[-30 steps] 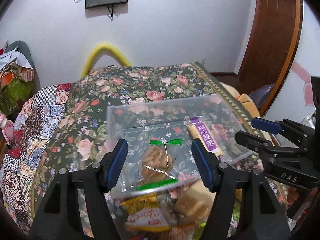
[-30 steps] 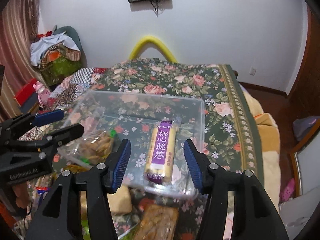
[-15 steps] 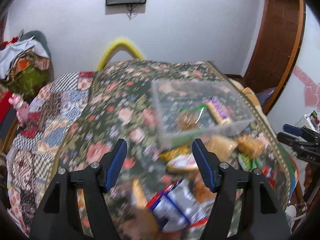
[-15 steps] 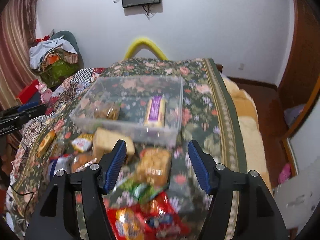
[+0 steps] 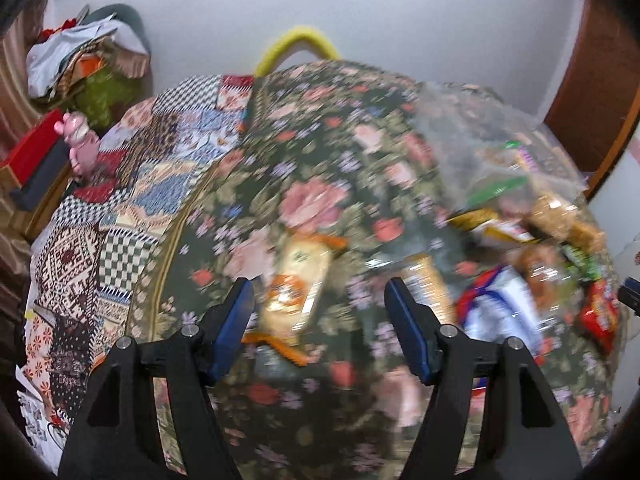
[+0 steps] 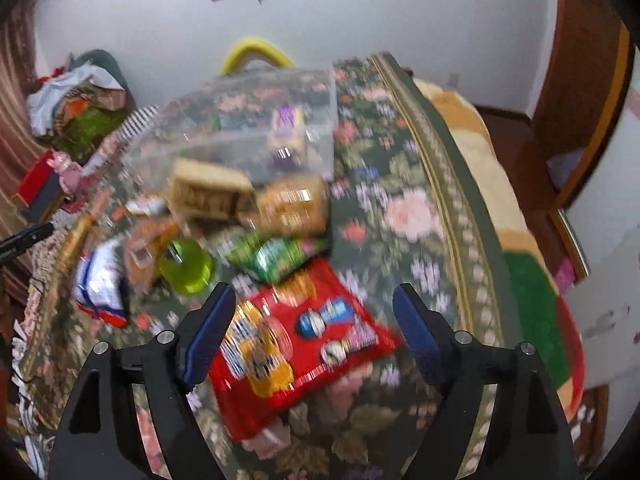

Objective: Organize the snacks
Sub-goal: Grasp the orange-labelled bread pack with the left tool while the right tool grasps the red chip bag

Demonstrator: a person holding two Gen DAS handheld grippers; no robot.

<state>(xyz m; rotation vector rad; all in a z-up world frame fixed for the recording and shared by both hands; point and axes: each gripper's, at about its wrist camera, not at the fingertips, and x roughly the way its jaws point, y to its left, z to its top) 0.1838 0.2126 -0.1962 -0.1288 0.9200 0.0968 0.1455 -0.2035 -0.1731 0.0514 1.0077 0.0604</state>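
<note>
Left wrist view: snack packets are lying blurred across the floral tablecloth (image 5: 320, 160), the clear plastic bin (image 5: 480, 148) sitting far right. The left gripper (image 5: 319, 302) is gaping empty above a yellow-orange snack bag (image 5: 296, 280).

Right wrist view: the right gripper (image 6: 314, 308) is hanging wide apart, empty, over a red snack bag (image 6: 296, 344); a green packet (image 6: 280, 256) is lying beyond it.
</note>
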